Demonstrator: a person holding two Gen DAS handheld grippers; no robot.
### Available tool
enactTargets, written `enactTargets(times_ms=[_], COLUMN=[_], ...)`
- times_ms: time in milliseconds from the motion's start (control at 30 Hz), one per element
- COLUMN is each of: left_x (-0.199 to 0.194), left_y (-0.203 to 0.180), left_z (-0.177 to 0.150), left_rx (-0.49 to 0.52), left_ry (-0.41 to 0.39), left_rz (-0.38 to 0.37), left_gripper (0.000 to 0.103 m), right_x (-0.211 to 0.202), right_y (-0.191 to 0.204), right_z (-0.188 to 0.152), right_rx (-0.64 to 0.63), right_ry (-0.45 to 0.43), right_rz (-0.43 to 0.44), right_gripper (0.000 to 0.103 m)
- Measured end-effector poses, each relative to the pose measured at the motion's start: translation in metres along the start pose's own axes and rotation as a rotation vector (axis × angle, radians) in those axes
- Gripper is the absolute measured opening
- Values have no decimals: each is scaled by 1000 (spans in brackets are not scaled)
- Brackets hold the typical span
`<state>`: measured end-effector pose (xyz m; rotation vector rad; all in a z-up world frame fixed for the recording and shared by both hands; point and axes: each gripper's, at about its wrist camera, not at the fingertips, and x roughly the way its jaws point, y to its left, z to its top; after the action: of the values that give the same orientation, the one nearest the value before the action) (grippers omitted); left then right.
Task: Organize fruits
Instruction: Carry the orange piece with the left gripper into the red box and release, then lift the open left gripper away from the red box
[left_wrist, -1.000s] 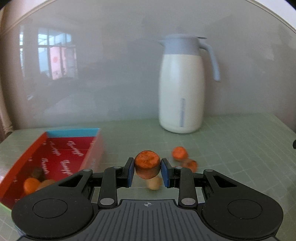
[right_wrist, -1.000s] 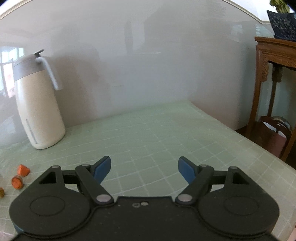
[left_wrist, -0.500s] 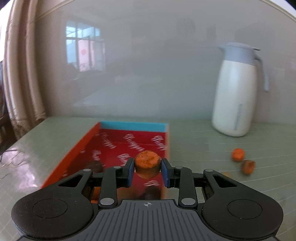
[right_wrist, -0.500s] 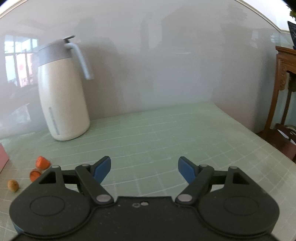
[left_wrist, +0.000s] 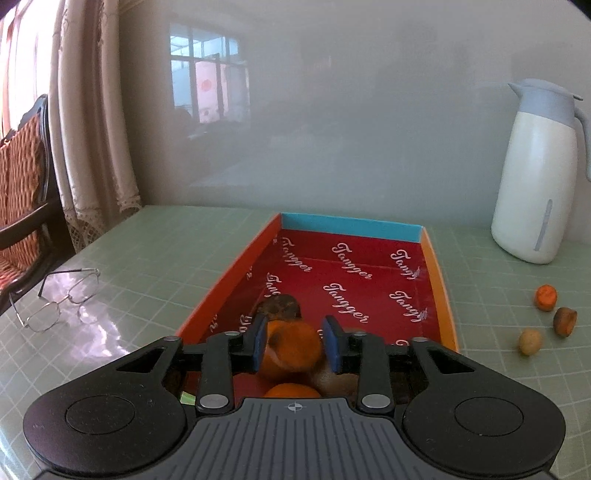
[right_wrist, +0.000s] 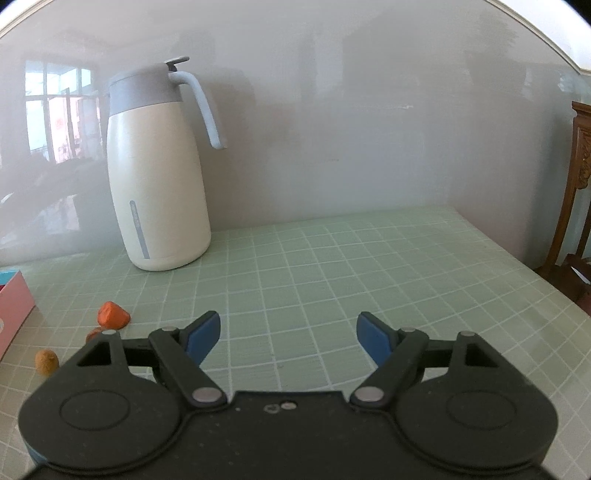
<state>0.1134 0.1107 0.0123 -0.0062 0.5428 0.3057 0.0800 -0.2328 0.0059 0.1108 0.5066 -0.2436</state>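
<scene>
Orange fruit (left_wrist: 291, 349) between opening left tool (left_wrist: 295, 345); glasses (left_wrist: 59, 297) left-view only; right tool (right_wrist: 286, 338) spread.

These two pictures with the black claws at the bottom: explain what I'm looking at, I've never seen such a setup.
No robot here: a person holds a two-finger gripper in each hand, and each carries a wide-angle camera looking forward along its fingers. That is why black jaws fill the bottom of both views.

The left-hand view shows the left gripper over a red box. Its jaws are opening, with an orange fruit still between them, above other fruit already in the box. Beside the box on the green table lie a pair of glasses; three small fruits wait on the other side, near a white jug.

The right-hand view shows the right gripper, open and empty, facing the same jug and small fruits.
</scene>
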Motion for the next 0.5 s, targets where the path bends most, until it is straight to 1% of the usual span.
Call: enactTargets(times_ms=[33, 67, 133, 200, 267, 500], left_x=[-1, -3, -7, -7, -8, -16], left_y=[-2, -3, -7, -11, -14, -19], left_z=[0, 0, 0, 1, 1, 2], left_rx=[-1, 0, 10, 14, 23, 16], left_ry=[-9, -25, -54, -51, -52, -88], left_rz=[1, 7, 13, -2, -3, -3], left_gripper=[64, 79, 81, 81, 81, 81], right_x=[0, 0, 0, 0, 0, -2], right_y=[-1, -3, -5, -7, -8, -17], right_z=[0, 0, 0, 0, 0, 1], right_rx=[2, 5, 9, 8, 7, 20], right_ry=[0, 2, 2, 2, 1, -2], right_rz=[-3, -5, -7, -8, -10, -17], right_gripper=[82, 82, 82, 82, 82, 82])
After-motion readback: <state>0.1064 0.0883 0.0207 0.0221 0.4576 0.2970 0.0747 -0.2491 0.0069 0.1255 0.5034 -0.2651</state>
